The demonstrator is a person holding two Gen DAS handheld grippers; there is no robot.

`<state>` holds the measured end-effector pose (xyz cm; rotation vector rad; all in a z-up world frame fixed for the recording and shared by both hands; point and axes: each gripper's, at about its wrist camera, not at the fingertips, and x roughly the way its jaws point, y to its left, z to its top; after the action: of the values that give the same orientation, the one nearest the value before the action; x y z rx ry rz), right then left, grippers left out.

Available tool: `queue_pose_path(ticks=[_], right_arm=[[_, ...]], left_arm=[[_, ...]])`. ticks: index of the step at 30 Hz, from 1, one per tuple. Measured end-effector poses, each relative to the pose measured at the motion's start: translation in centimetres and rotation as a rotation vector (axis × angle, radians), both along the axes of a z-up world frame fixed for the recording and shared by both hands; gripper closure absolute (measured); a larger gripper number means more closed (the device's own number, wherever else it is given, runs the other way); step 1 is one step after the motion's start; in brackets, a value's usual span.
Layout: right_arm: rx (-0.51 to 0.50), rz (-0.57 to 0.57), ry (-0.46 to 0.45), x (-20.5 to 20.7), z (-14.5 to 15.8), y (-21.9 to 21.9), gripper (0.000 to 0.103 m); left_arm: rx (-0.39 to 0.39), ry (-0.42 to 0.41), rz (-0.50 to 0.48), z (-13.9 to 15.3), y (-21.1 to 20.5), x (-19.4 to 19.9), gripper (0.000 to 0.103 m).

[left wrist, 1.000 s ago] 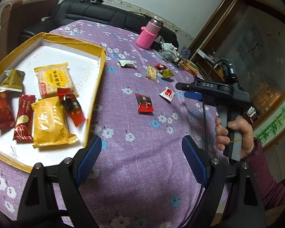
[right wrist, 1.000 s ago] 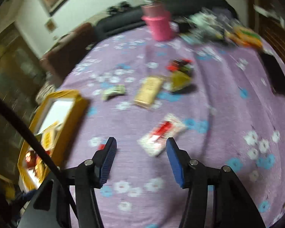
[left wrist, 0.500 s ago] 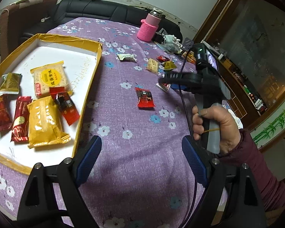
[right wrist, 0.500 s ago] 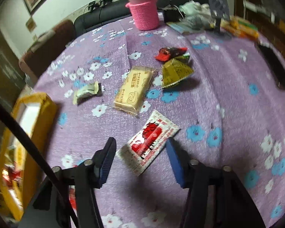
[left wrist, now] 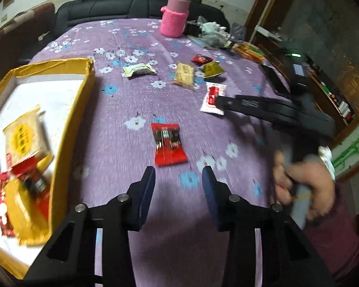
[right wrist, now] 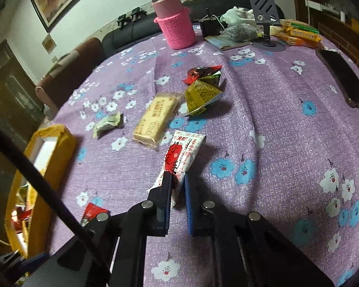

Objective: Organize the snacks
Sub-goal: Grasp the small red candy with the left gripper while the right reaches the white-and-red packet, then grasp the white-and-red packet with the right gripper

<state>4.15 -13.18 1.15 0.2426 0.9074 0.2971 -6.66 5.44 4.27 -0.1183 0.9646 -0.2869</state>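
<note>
Pinching a white-and-red foil snack sachet (right wrist: pixel 183 154) with the right gripper (right wrist: pixel 178 186), fingers clamped, above the purple floral bench (right wrist: pixel 275 124). Closing the empty left gripper (left wrist: pixel 178 179) short of a red-and-black wrapped candy (left wrist: pixel 168 143), clear only from the left wrist.

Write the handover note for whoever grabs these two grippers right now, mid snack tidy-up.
Right gripper: shut on the near end of the white and red packet, which is tilted up off the purple cloth.
Left gripper: jaws closing, nothing between them; the red candy lies on the cloth just ahead of it.
Done: several snacks already lie in the yellow tray.
Left: carry the held packet to the tray, then the red candy, the pale green packet, the tan biscuit bar, the olive packet and the small red wrapper behind it.
</note>
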Motion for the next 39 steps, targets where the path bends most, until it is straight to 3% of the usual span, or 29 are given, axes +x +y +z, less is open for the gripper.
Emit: queue_pose_path(ticks=[2,6,9,10,12,15,17,19,23,27,31,34,39], right_arm=[[0.029,0.013,0.000,-0.1,0.2,-0.1,0.097],[0.053,0.032,0.001,0.0,0.3,-0.1,0.098],[0.053,0.053,0.010,0.1,0.2,0.3,0.098],[0.048,0.070,0.014,0.1,0.1,0.5,0.098],[0.048,0.062,0.017,0.3,-0.1,0.4,0.096],[0.078,0.047,0.038,0.8,-0.7,0.0,0.079],[0.067,0.050,0.017,0.8,-0.5,0.3,0.057],[0.028,0.043,-0.011,0.5,-0.3,1.0,0.052],[-0.006,0.040,-0.027,0.5,-0.4,1.5,0.052],[0.000,-0.028,0.018,1.8,-0.3,1.3,0.052],[-0.151,-0.043,0.029,2.6,-0.1,3.5,0.053],[-0.341,-0.034,-0.023,1.7,-0.4,5.6,0.073],[-0.275,-0.038,-0.032,-0.3,-0.4,4.3,0.078]], left_arm=[[-0.006,-0.003,0.010,-0.3,-0.3,1.4,0.060],[0.063,0.000,0.009,-1.4,-1.6,3.9,0.050],[0.117,0.027,-0.005,-2.7,-2.4,5.4,0.050],[0.142,0.002,-0.010,-2.9,-2.7,5.4,0.051],[0.199,-0.013,-0.009,-2.9,-2.9,5.4,0.072],[0.173,-0.014,0.001,-2.9,-2.3,5.3,0.072],[0.151,-0.014,0.017,-2.8,-1.7,5.1,0.073],[0.126,-0.015,0.033,-2.5,-1.1,4.6,0.073],[0.077,-0.036,0.057,-1.2,0.2,3.2,0.073],[0.041,-0.062,0.076,0.1,1.7,1.7,0.073],[0.005,-0.074,0.103,0.8,3.5,0.5,0.073],[-0.030,-0.082,0.129,1.2,5.2,-0.4,0.073],[-0.096,-0.102,0.190,1.9,8.6,-2.3,0.073]])
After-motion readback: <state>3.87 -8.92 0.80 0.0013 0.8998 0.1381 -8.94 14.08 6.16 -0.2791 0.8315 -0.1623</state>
